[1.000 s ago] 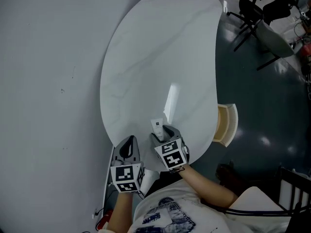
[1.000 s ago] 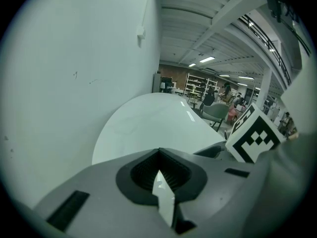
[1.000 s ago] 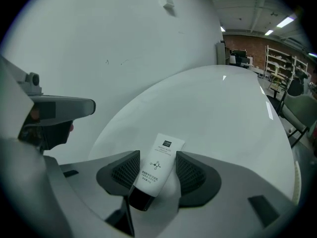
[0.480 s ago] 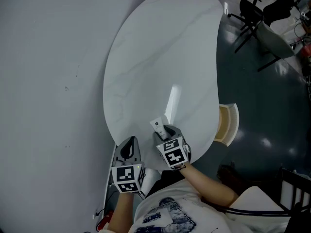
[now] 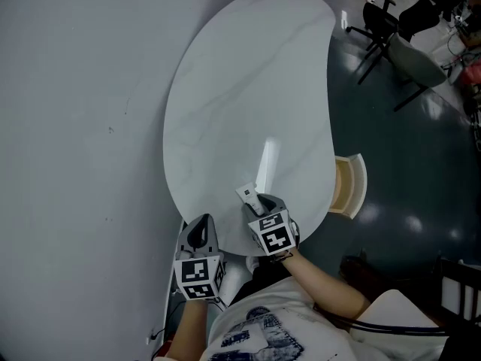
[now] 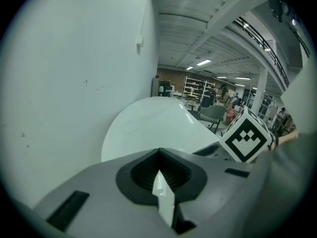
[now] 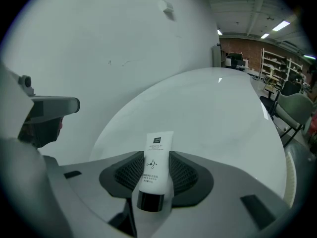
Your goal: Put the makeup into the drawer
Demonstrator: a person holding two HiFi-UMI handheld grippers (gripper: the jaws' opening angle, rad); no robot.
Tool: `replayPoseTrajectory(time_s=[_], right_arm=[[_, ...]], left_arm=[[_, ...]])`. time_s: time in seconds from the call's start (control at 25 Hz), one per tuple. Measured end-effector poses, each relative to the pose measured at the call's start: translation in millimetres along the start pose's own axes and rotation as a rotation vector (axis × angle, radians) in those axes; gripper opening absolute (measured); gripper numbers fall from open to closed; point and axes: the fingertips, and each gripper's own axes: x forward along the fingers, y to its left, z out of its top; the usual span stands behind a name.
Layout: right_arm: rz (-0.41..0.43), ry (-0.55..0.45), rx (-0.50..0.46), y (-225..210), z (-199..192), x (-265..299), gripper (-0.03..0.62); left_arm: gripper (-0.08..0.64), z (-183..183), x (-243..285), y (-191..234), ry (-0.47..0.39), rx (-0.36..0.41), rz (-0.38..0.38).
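1. The pale wall runs close along the left edge of the white kidney-shaped table. The top is bare over most of its length, so the open room lies up the table and to its right, over the dark floor.
2. The left gripper hangs just off the table's near left edge, near the wall. Its jaws stand together at the tips. A pale sliver shows lower between the pads, and I cannot tell what it is.
3. The right gripper is just beside it, over the table's near end. Its jaws have just been closing, and they are clamped on the makeup tube, one pad against each side.
4. The makeup tube is white and flat-sided, with small dark print and a little emblem. Its dark glossy cap points back toward the gripper's body. The squared, crimped end sticks out past the jaw tips, over the tabletop.
5. The drawer stands pulled out of the table's right edge, well apart from the tube, with a light wooden inside. The table's rounded near corner lies between them.
6. Dark chairs stand on the floor at the far right, well away from both grippers.
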Motion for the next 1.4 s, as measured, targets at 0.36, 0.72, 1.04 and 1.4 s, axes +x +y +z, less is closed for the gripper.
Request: replayPoseTrajectory(time_s=[0.36, 0.72, 1.04, 1.4], right_arm=[[-0.066, -0.092, 0.024, 1, 5, -36, 0.172], [-0.142, -0.257, 0.012, 23, 19, -124, 0.17], [-0.215, -0.359, -0.013, 53, 9, -208, 0.169], [-0.285, -0.456, -0.029, 62, 5, -272, 0.02]], left_arm=[[0.048, -11, -40, 1, -0.035, 0.028, 0.003], [0.048, -6, -106, -25, -0.142, 0.075, -0.021], [0.048, -10, -168, -46, -0.23, 0.086, -0.054], [0.048, -10, -182, -77, -0.269, 0.097, -0.118]])
